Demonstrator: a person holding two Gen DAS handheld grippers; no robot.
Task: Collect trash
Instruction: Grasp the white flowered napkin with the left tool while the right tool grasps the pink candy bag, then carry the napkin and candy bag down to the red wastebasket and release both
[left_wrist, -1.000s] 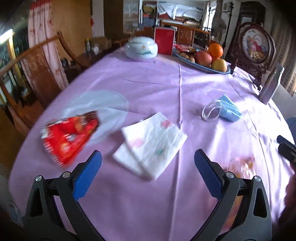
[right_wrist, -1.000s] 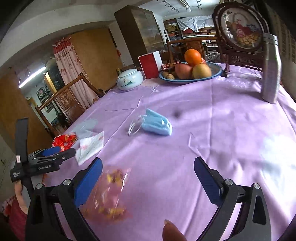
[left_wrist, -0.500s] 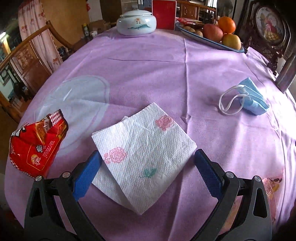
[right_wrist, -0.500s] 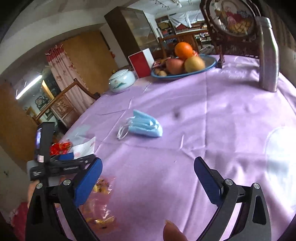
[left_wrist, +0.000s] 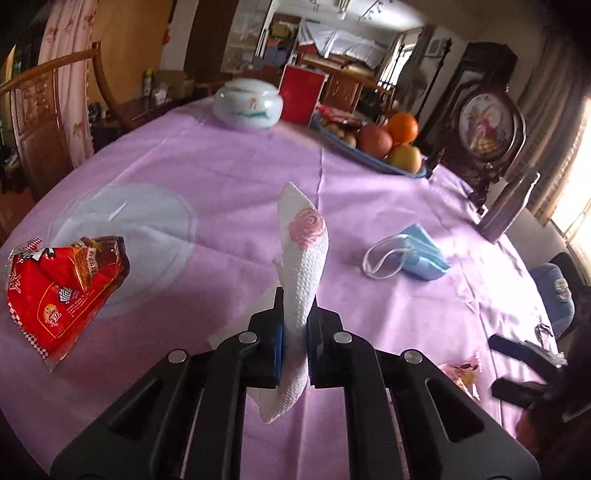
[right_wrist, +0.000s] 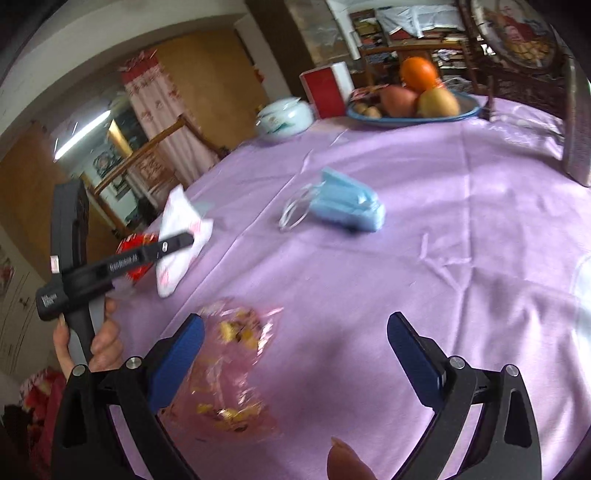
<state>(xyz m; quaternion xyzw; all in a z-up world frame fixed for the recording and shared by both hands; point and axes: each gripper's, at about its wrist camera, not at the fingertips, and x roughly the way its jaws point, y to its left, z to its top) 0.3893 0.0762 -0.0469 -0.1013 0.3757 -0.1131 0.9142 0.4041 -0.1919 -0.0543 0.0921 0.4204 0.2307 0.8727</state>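
Note:
My left gripper (left_wrist: 295, 325) is shut on a white paper napkin (left_wrist: 303, 258) with pink roses and holds it lifted off the purple tablecloth; the napkin (right_wrist: 181, 225) and the left gripper (right_wrist: 184, 242) also show in the right wrist view. A red snack wrapper (left_wrist: 62, 288) lies to its left. A blue face mask (left_wrist: 417, 254) lies to the right, also in the right wrist view (right_wrist: 343, 206). My right gripper (right_wrist: 295, 354) is open above the cloth, with a clear pink plastic wrapper (right_wrist: 232, 369) by its left finger.
At the far side stand a white lidded bowl (left_wrist: 247, 105), a red box (left_wrist: 301, 96) and a blue fruit plate (left_wrist: 380, 147). A metal bottle (left_wrist: 509, 206) stands at the right. A carved wooden chair (left_wrist: 33, 122) is at the left.
My left gripper has shut on the napkin and lifted it off the table. My right gripper has moved closer to the pink wrapper.

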